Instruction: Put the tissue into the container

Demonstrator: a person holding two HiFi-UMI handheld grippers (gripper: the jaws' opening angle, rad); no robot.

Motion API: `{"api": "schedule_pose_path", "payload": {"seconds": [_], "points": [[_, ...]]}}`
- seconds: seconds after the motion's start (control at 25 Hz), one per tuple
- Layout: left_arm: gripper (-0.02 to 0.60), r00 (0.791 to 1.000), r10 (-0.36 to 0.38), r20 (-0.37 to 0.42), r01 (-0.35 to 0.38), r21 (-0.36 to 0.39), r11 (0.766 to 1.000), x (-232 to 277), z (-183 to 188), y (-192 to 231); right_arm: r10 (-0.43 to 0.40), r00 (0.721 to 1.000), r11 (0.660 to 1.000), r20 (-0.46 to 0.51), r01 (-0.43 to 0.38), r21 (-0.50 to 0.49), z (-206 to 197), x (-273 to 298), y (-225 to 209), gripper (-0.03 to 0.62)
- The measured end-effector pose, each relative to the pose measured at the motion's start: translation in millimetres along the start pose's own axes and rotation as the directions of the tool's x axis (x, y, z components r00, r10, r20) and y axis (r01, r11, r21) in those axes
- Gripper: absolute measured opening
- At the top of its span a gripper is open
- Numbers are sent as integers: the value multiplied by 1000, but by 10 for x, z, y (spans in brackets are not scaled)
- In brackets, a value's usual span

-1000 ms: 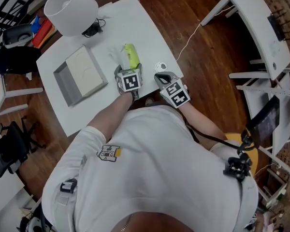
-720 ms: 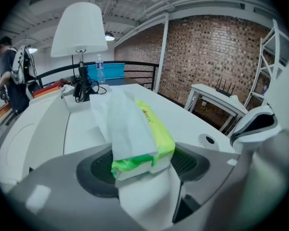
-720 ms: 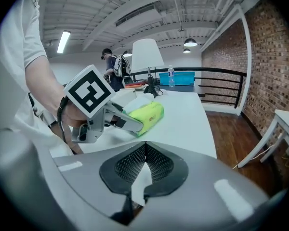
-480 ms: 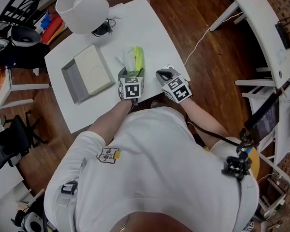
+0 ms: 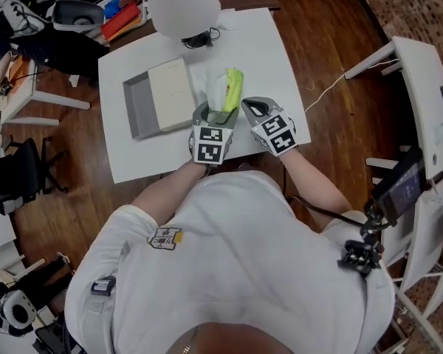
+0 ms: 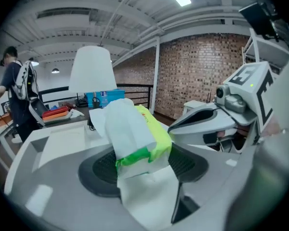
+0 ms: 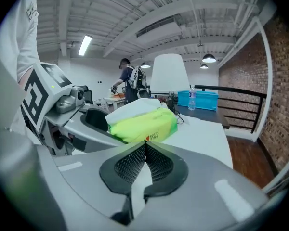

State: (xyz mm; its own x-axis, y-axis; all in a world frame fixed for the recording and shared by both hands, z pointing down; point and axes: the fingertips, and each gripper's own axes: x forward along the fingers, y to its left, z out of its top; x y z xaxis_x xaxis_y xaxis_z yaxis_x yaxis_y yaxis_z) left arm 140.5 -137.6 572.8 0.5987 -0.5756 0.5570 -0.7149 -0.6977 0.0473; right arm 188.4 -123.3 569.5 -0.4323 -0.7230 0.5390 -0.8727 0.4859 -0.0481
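- Worktop: one white rectangular worktop (image 5: 269,46).
- Tissue: one soft tissue pack (image 5: 229,91) in green and white plastic wrap.
- Container: one grey rectangular open container (image 5: 136,116), plus one cream flat panel (image 5: 170,91).
- Lamp: one table lamp (image 5: 182,6) with a white drum shade.
- Grippers: two, the left gripper (image 5: 215,115) and the right gripper (image 5: 252,109). Each has two jaws.
- Marker cubes: two, the left cube (image 5: 210,144) and the right cube (image 5: 279,133).
- Persons: two, one person in a white shirt (image 5: 229,271) and one background person (image 6: 12,88).
- Boxes: one blue box (image 7: 202,100).
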Motion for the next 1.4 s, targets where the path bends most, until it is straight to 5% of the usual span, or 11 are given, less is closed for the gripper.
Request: {"api": "schedule_pose_path", "payload": {"seconds": [0.32,0.8,1.16,1.4], "points": [[302,982,166,90,-158,-94,983,-578,40,916,139,989,981,55,-130,-142,796,593,695,0],[299,931,357,82,-337,-185,923,-1377,-230,2301,271,962,926,26,-254,-278,1543,1541,1872,0],[298,937,347,-29,-347,-164,924,-1283,-603,2779,245,959,912,-144,-278,-303,1346,2178,2119,0],[296,947,298,-121,-315,-156,936,-1031,-816,2831,210,933,906,-292,-298,-300,1068,2442,2047,0]]}}
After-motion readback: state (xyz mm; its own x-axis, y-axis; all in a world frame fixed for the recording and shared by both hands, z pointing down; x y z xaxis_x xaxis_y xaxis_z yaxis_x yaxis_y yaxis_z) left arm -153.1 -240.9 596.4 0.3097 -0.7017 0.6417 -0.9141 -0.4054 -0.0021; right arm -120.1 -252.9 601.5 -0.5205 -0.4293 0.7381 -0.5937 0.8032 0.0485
